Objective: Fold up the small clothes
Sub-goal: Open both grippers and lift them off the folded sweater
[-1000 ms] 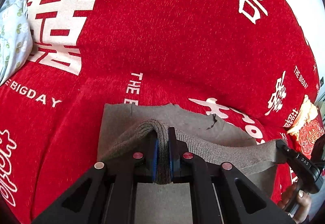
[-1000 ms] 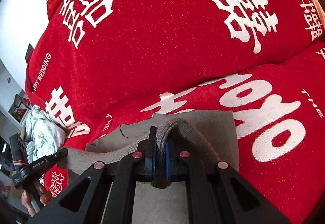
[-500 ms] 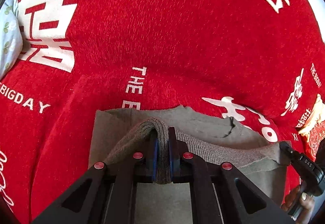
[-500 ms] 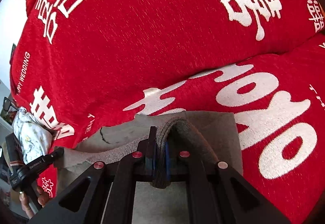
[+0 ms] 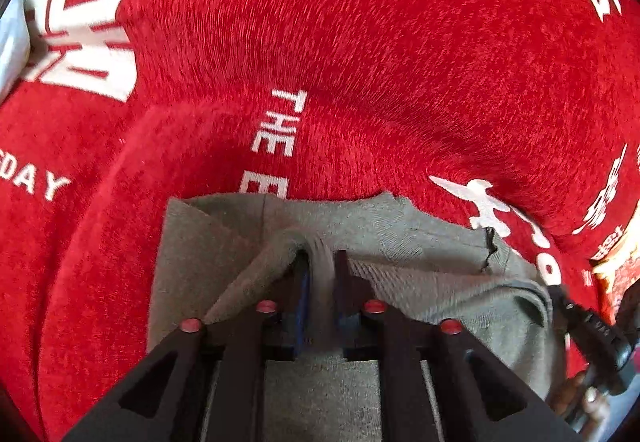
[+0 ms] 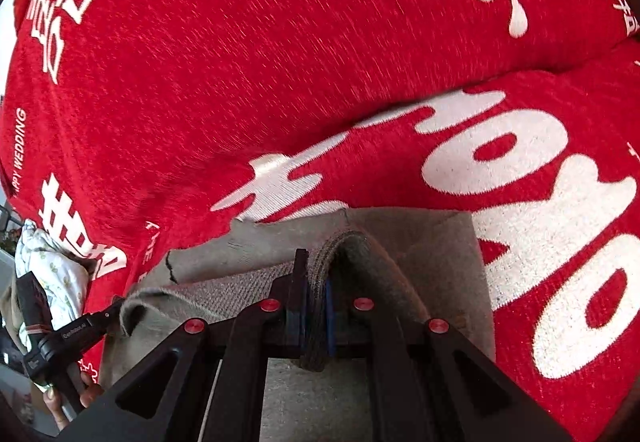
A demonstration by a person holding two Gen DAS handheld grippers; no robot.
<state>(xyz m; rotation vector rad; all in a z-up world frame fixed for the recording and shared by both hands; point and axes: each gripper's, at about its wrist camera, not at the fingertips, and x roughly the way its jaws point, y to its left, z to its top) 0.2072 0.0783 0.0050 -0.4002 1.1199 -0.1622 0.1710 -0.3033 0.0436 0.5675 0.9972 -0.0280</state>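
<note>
Fabric of the small grey knitted garment (image 5: pixel 420 266) is lying lower on the red bed cover with white woven characters (image 5: pixel 360 61) than a second ago; both hands are bringing its ribbed edge forward and down onto the part that already rests flat. In the left wrist view the left tongs (image 5: pixel 320 274) are opening at this moment. The grey fold is between them, but a dark gap is now showing beside the cloth where earlier the blue pads were pressing it tight. In the right wrist view the right tongs (image 6: pixel 316 290) are together and clamped on their own fold of the same ribbed edge, as they were before. The far edge of the garment, with its small dark notch, is lying almost under the lifted edge now. I judge that this fold is nearly laid and the left side is being let go first. The right side will probably need to release next, so that the edge settles even.
</note>
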